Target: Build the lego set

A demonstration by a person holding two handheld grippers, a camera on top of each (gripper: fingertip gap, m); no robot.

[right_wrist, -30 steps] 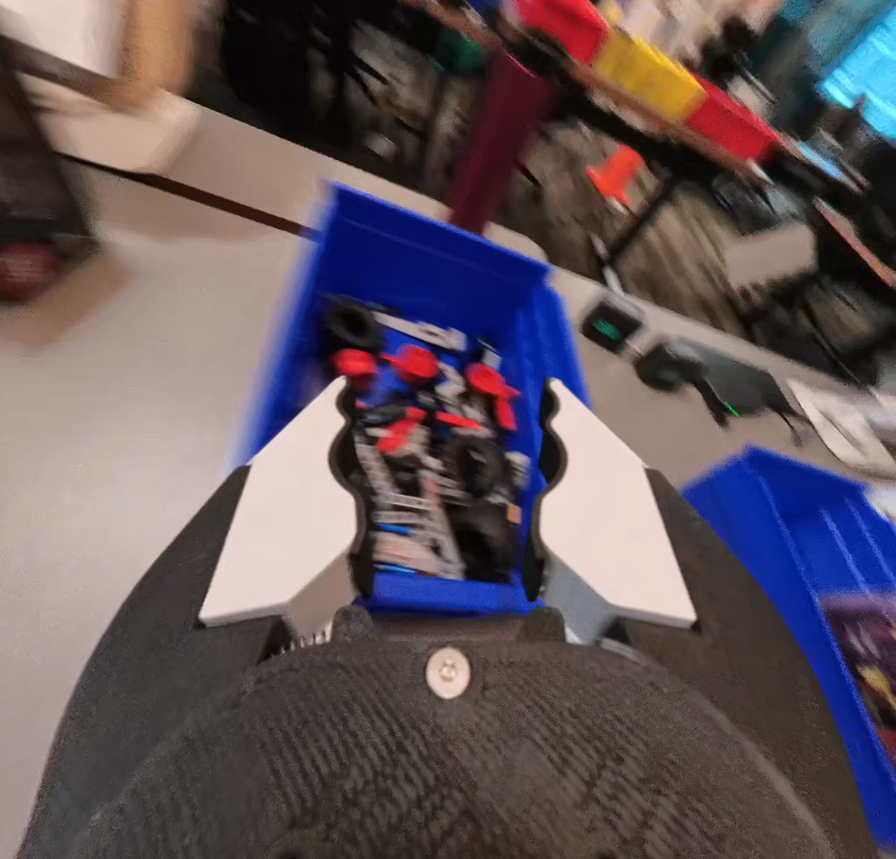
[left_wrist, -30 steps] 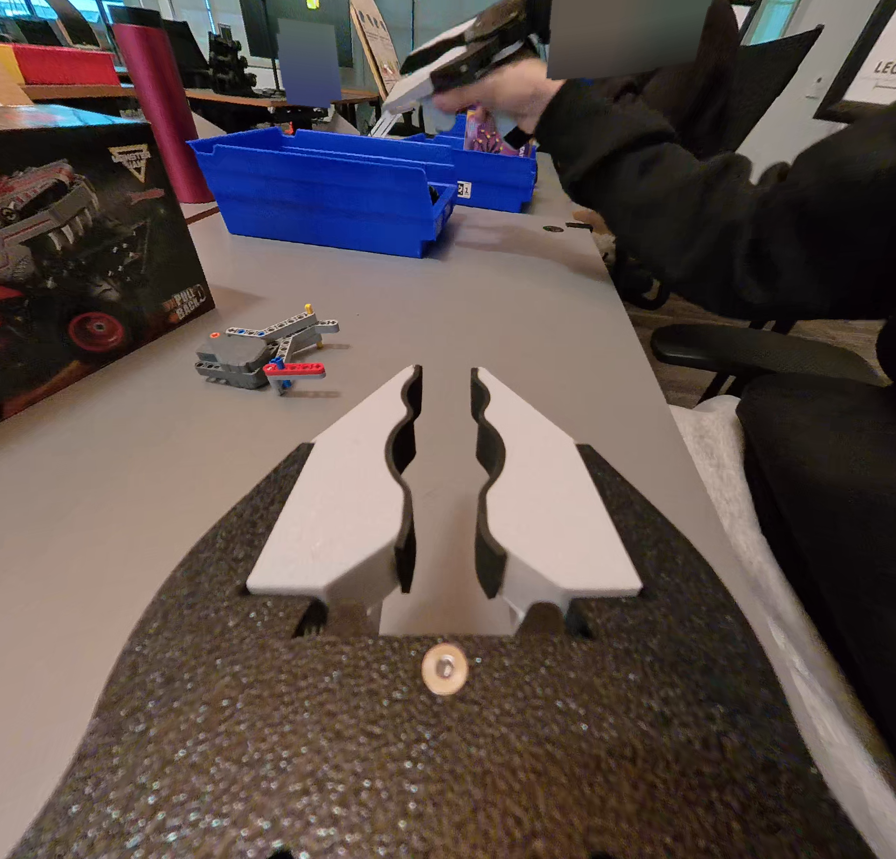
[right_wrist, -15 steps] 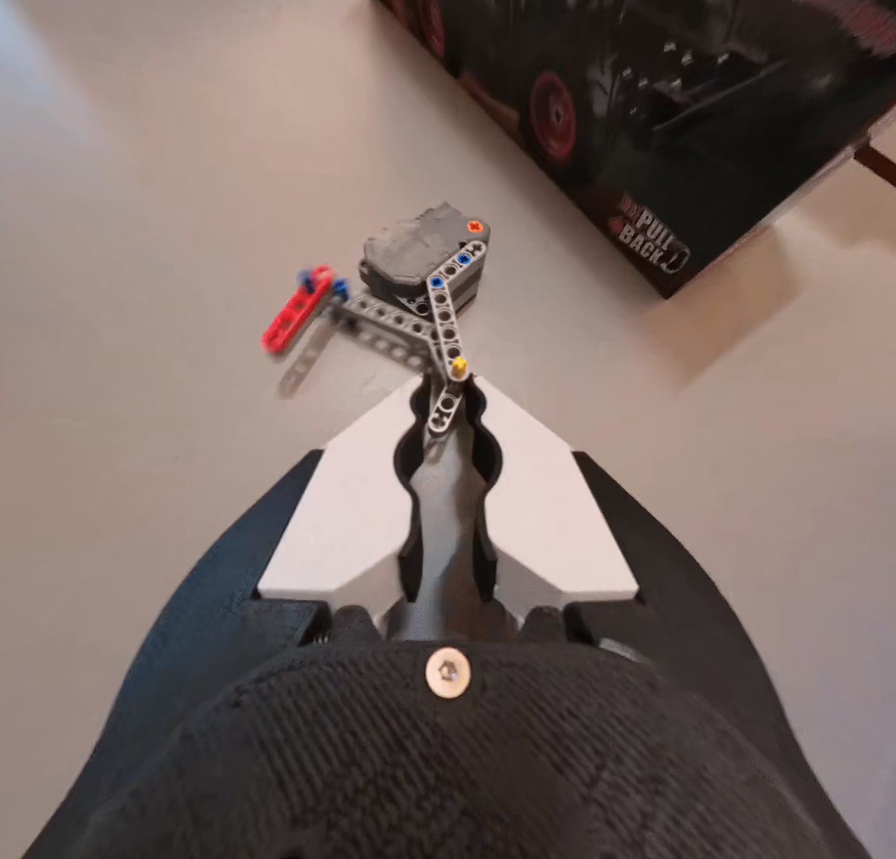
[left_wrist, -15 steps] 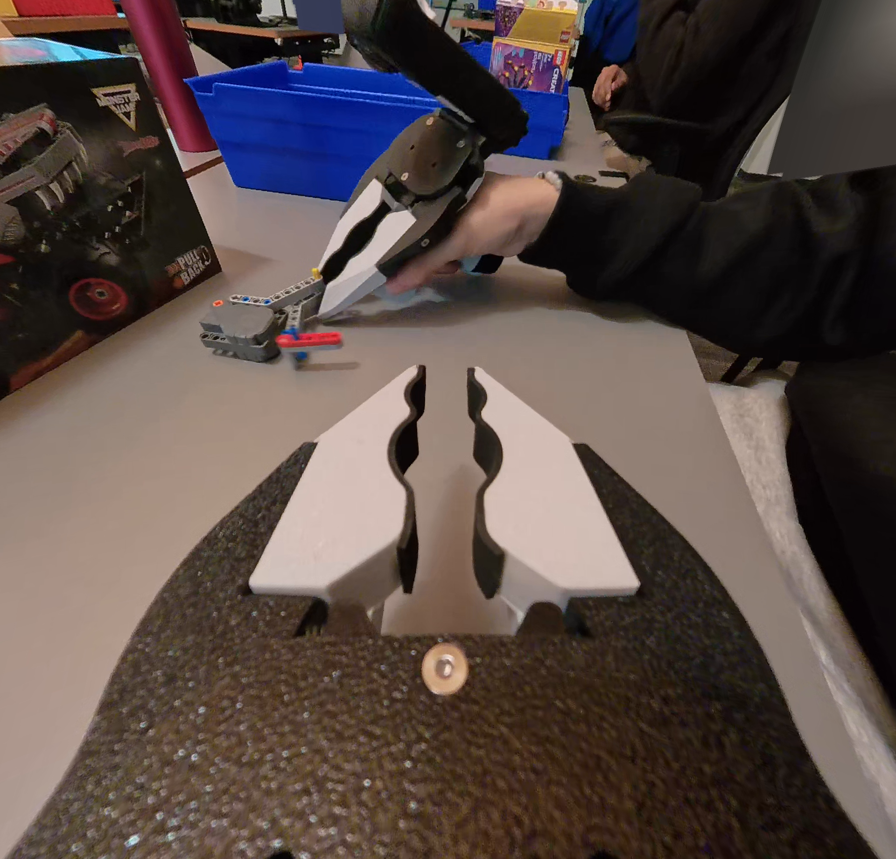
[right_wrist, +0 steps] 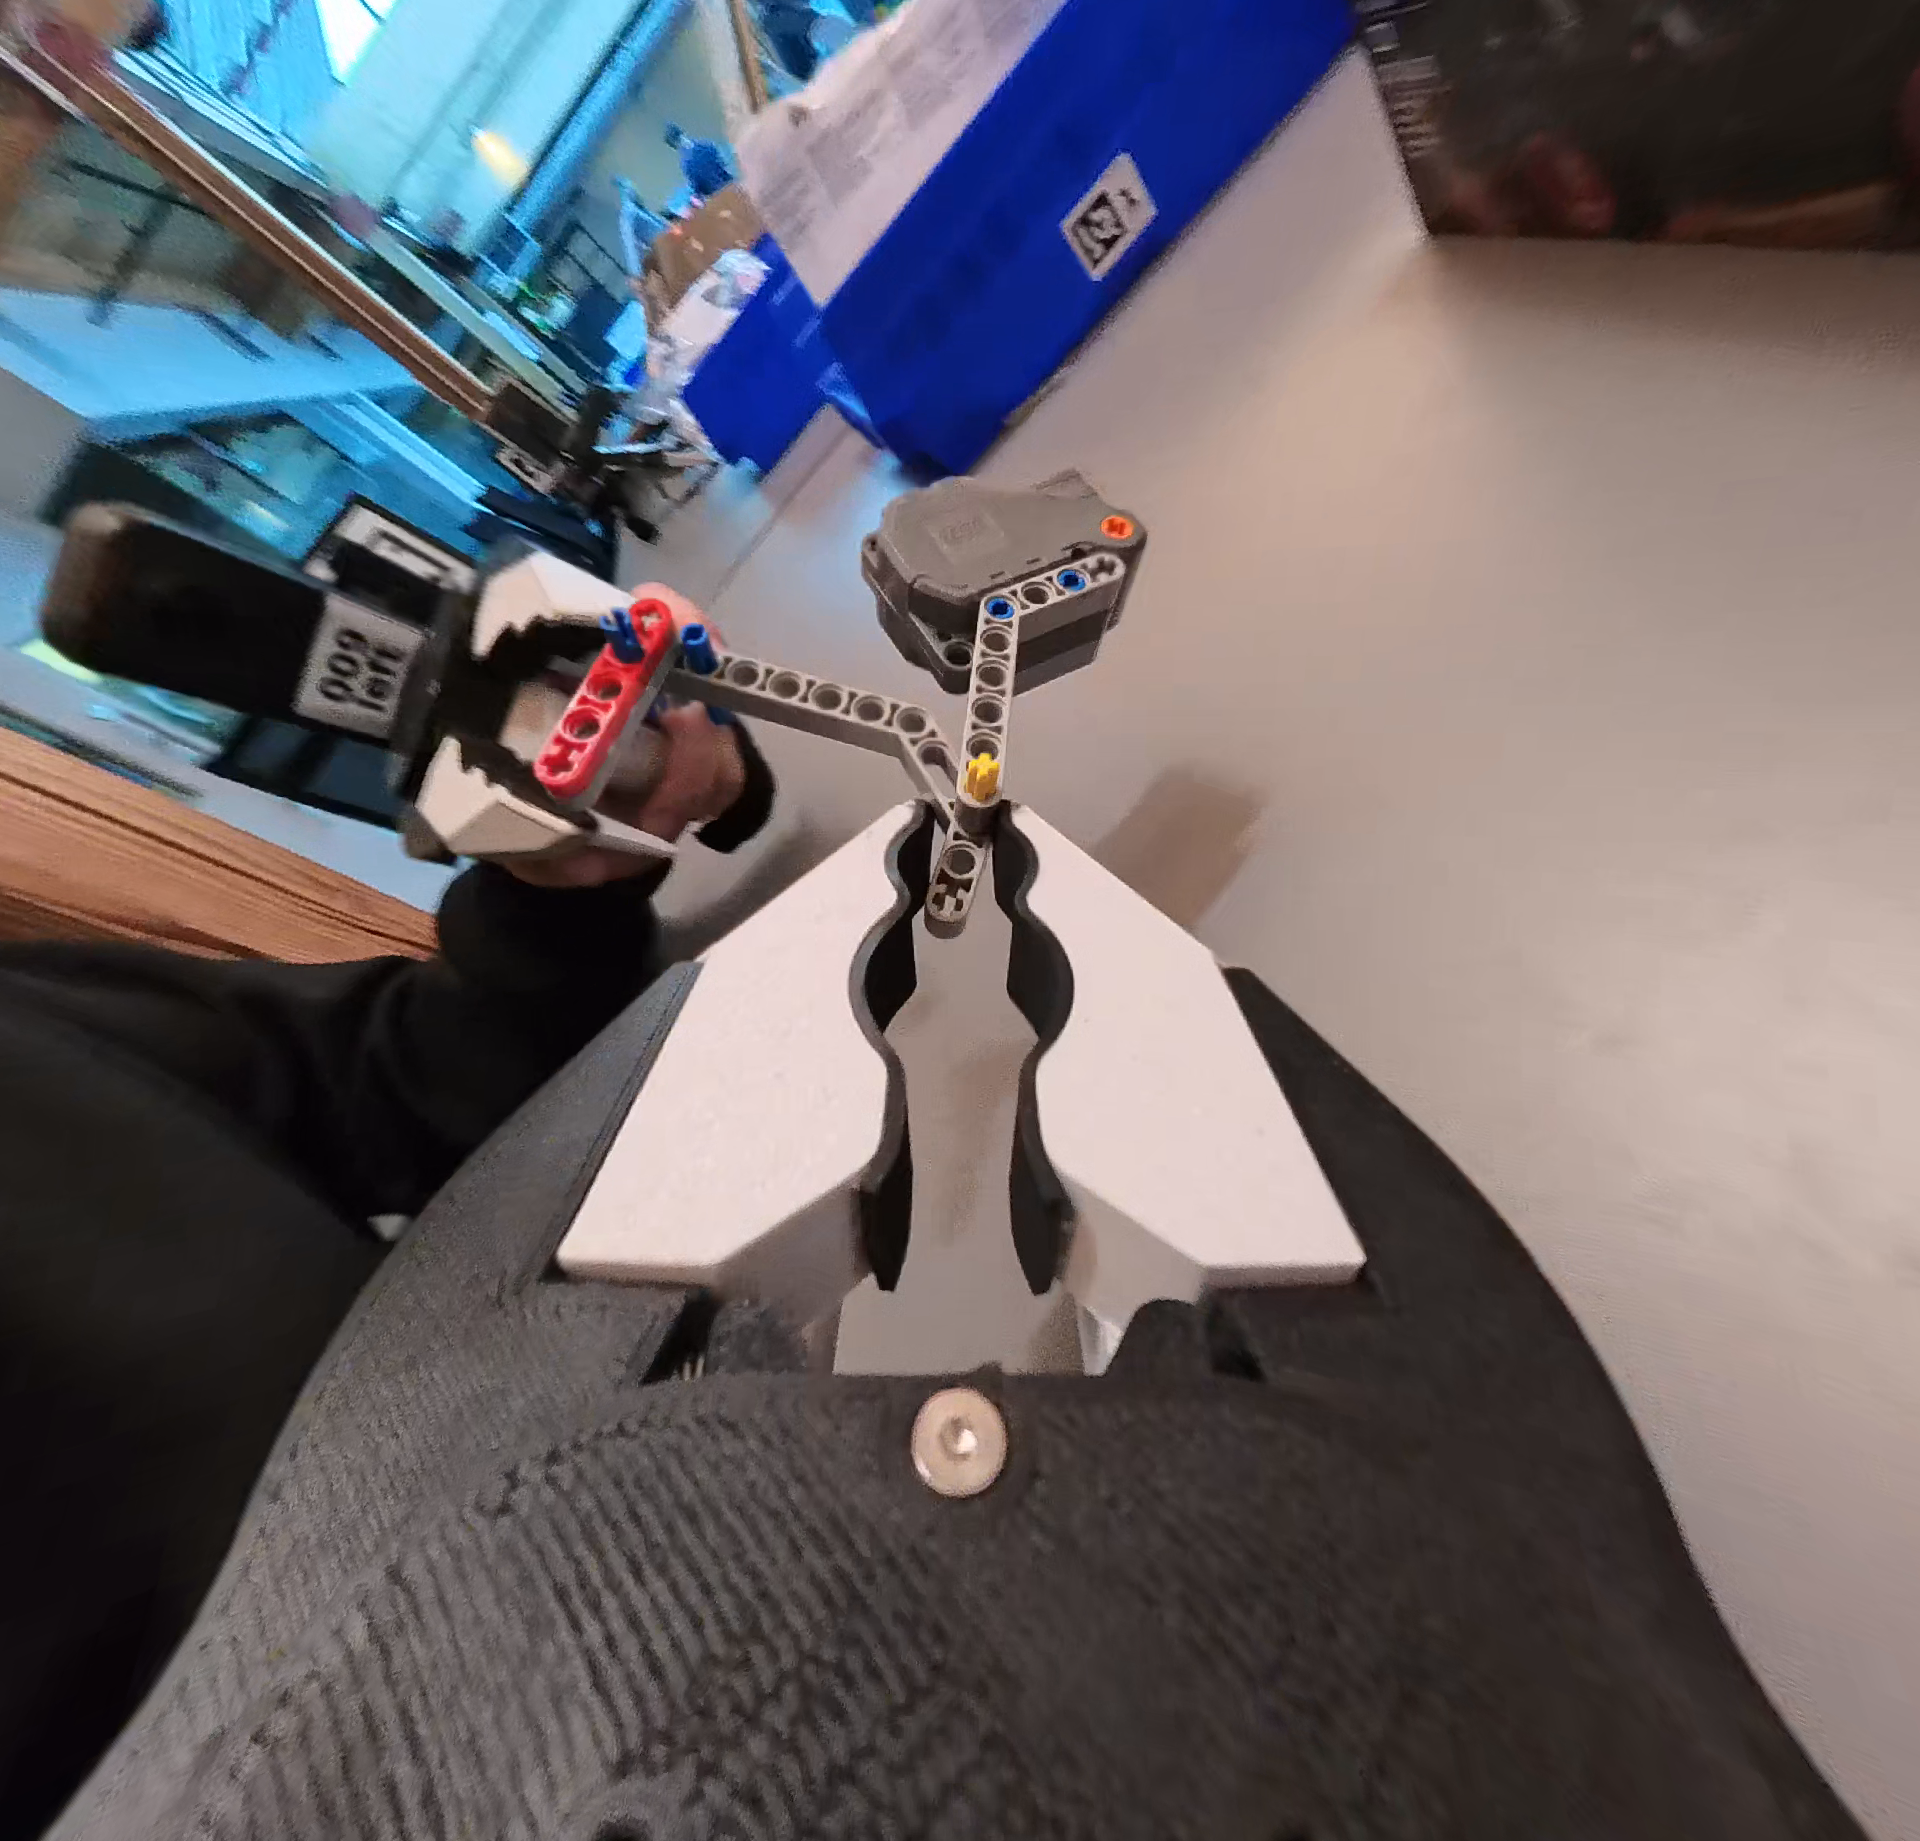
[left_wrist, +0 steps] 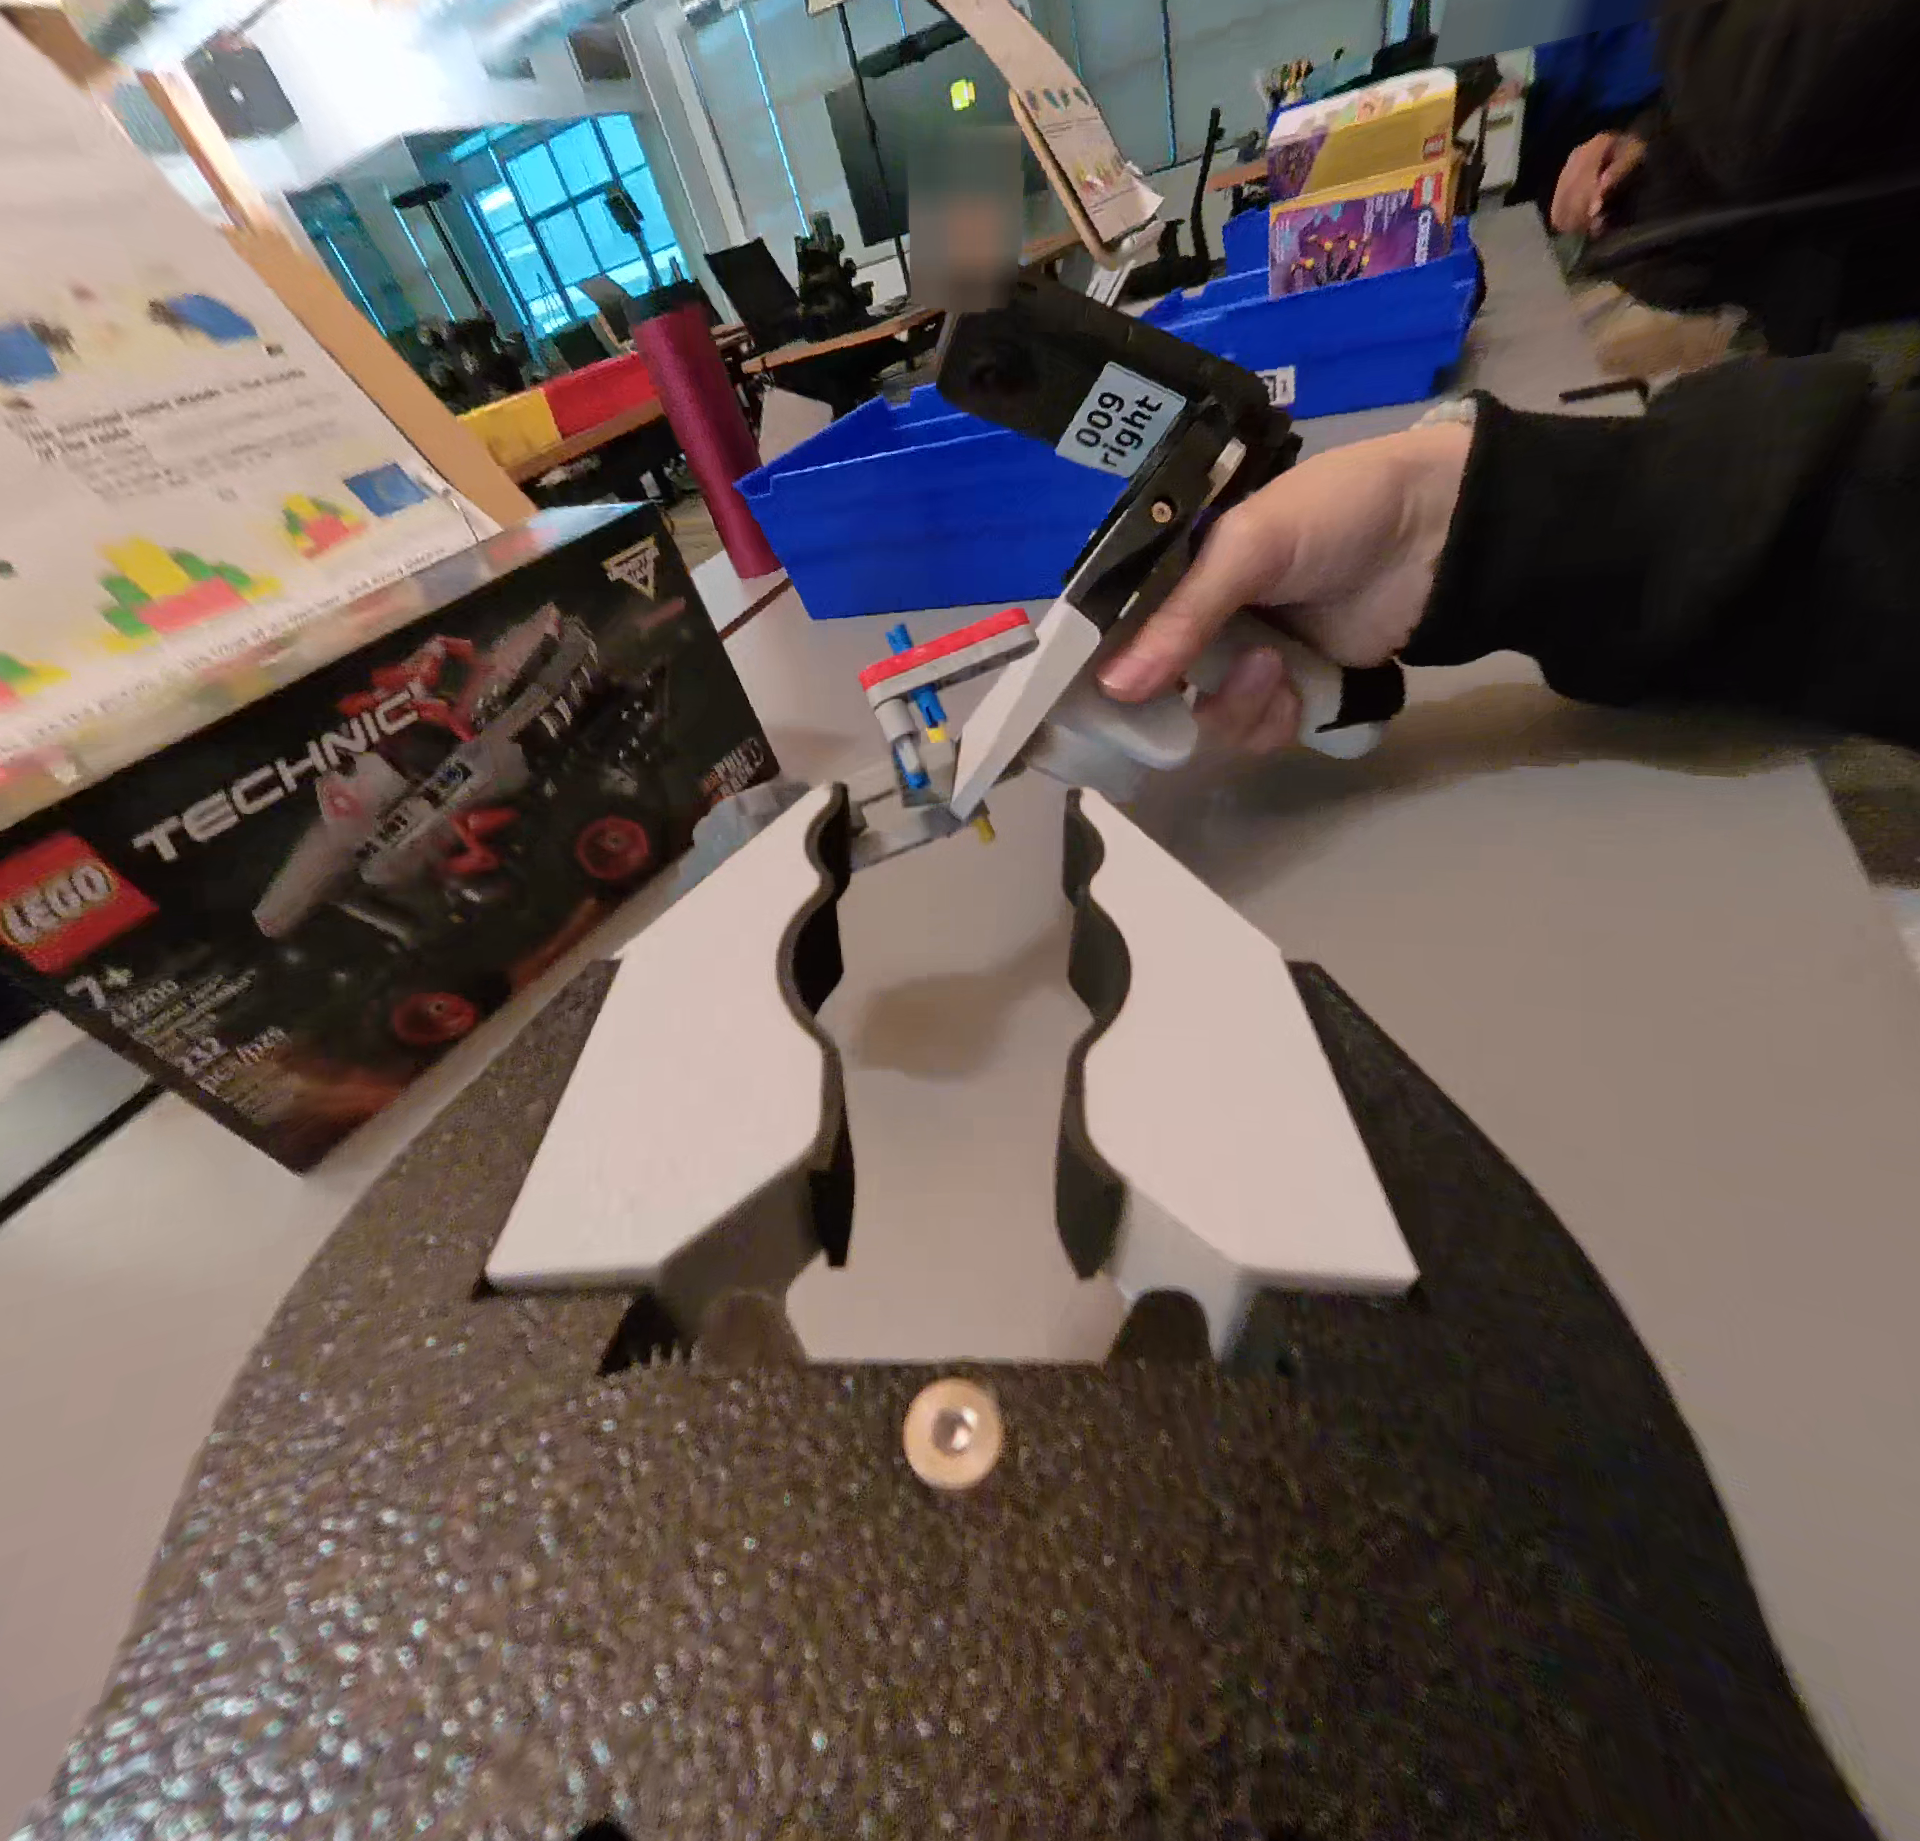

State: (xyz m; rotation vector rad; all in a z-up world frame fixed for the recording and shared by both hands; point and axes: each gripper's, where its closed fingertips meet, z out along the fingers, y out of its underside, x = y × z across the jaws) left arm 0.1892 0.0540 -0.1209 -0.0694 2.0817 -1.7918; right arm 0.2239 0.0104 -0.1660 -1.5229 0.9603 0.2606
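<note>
A partly built Lego assembly has a dark grey motor block, grey beams, a yellow pin and a red beam. My right gripper is shut on the end of one grey beam and holds the assembly up off the table. In the left wrist view it comes in from the right in a hand, with the red beam above it. My left gripper is open and empty, its tips just short of the assembly. In the right wrist view its open jaws sit behind the red beam.
The grey table carries the dark Lego box at left, blue bins behind, and a maroon bottle. A printed sheet stands at far left. A person's dark sleeve crosses at right. Across from one pair of fingers to the other is roughly 8 centimeters.
My right gripper left the blue bin, shut on the assembly's grey beam and lifted it off the table. My left gripper opened wider and moved close to the raised assembly.
</note>
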